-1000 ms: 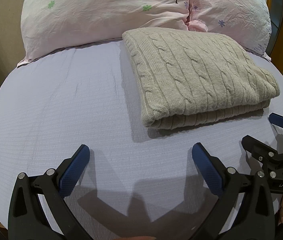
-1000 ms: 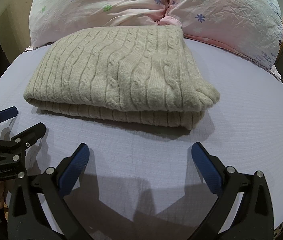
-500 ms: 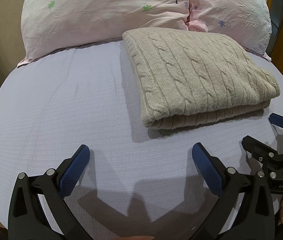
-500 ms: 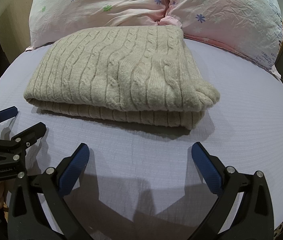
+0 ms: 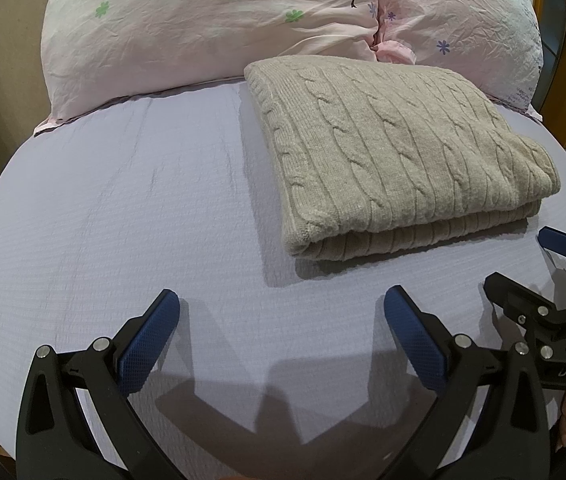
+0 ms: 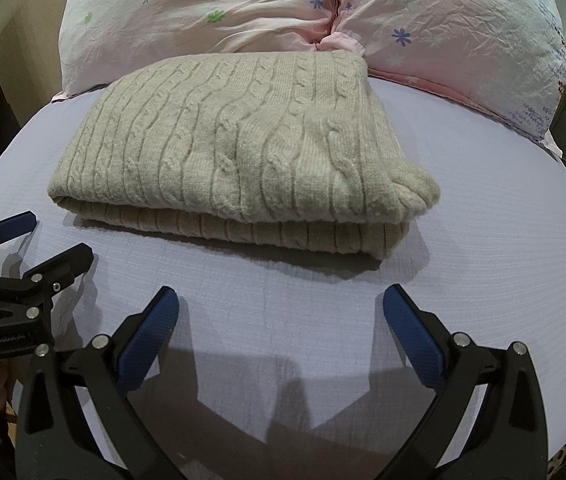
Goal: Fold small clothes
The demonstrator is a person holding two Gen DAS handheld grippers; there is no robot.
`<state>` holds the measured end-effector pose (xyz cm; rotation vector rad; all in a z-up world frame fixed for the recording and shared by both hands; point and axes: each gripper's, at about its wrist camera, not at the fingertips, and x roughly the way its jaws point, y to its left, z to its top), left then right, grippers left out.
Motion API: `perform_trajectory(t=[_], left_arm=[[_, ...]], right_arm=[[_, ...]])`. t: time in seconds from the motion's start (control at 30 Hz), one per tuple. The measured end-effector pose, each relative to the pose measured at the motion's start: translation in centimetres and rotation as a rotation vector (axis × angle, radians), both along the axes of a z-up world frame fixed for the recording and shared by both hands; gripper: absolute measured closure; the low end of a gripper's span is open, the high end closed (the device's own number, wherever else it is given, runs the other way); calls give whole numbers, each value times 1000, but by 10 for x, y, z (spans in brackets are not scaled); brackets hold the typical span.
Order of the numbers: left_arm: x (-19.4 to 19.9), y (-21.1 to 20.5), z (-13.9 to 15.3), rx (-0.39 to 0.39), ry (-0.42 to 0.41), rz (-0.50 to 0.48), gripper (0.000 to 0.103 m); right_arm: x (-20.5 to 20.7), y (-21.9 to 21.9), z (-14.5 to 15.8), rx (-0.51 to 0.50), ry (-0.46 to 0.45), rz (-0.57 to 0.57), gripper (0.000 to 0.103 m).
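The left gripper had its jaws spread wide and held nothing, its blue pads hanging over bare sheet. The right gripper was just as slack and empty, jaws apart over the sheet in front of the sweater. Each tool showed at the edge of the other's view, side by side and near one another.

The sweater lay beyond both sets of fingers, not touched by either, already folded into a thick rectangle of at least two layers. Its far edge met the pillows at the head of the bed. From the left view it sat ahead and to the right; from the right view, ahead and slightly left.

Judging by its tidy shape, the fold looked finished or nearly so. If another fold were wanted, the bulk would matter: each gripper should take a near corner, bite through every layer and not just the top one, and lift both sides together so the knit did not slide or sag. The near right corner bulged loosely and might need squaring first.
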<state>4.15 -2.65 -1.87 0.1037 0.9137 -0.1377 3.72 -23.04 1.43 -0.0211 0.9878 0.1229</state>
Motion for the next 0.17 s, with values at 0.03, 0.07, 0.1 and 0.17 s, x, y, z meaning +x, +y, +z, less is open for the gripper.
perform_trajectory(t=[0.03,0.07,0.1,0.17], left_arm=[[0,0,0,1,0,0,1],[1,0,0,0,0,-1,1],[1,0,0,0,0,-2,1],[1,0,0,0,0,-2,1]], right_arm=[[0,0,0,0,0,0,2],[0,0,0,0,0,0,2],[0,0,0,0,0,0,2],[0,0,0,0,0,-1,2]])
